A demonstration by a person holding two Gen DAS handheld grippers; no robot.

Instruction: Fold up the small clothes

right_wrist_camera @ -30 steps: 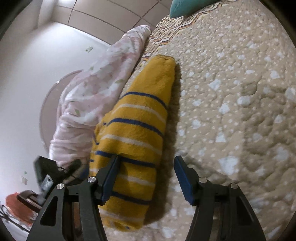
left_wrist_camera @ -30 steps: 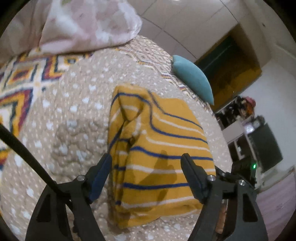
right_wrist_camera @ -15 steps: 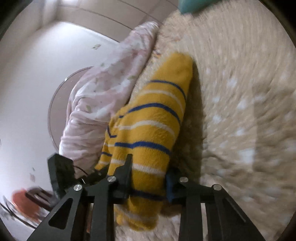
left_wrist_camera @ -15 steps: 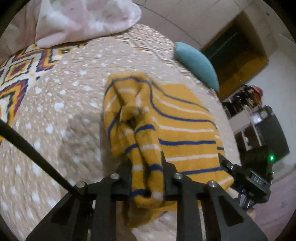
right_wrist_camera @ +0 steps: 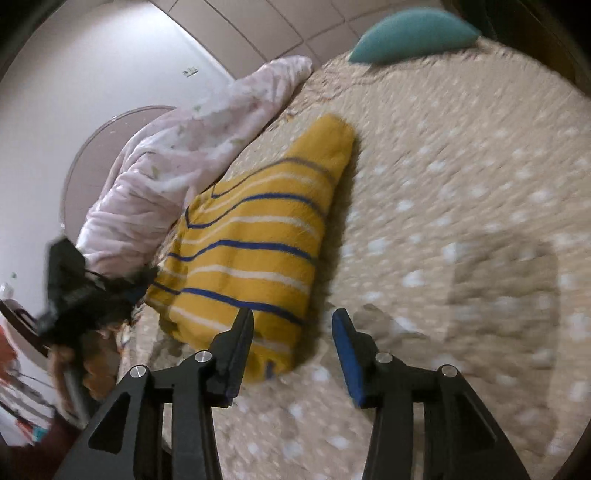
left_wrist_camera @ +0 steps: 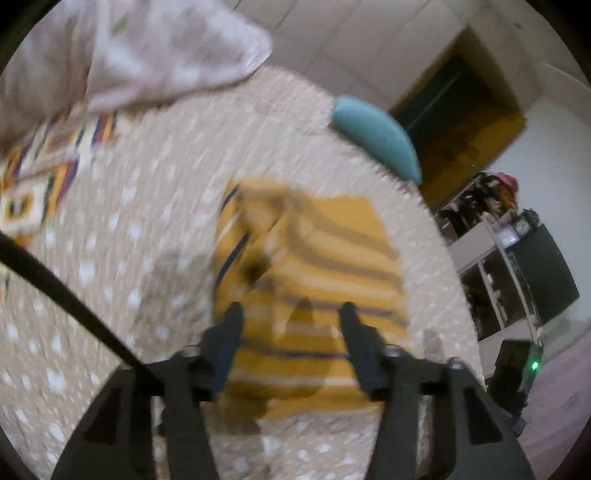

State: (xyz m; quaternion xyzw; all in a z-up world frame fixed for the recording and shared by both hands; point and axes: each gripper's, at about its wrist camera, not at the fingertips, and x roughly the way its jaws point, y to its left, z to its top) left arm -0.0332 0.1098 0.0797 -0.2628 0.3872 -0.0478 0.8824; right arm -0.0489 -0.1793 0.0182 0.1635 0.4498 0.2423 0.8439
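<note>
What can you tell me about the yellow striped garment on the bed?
The yellow striped garment looks like soft knit, mustard yellow with thin blue and white stripes. It lies folded in a compact bundle on the beige dotted bedspread, beside a pale pink blanket. Neither hand-held gripper holds it; both have opening jaws with nothing clamped.

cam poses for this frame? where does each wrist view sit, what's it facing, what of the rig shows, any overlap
Left wrist: rides the left claw, angled down at the folded yellow striped knit garment on the beige dotted quilt; both black fingers show, jaws opening, clear of the cloth.
Right wrist: rides the right claw, angled down at the garment's edge; blue-padded fingers show, jaws opening, nothing pinched.
Shared: garment, quilt, teal cushion, pink floral blanket; right view also catches the left claw.
</note>
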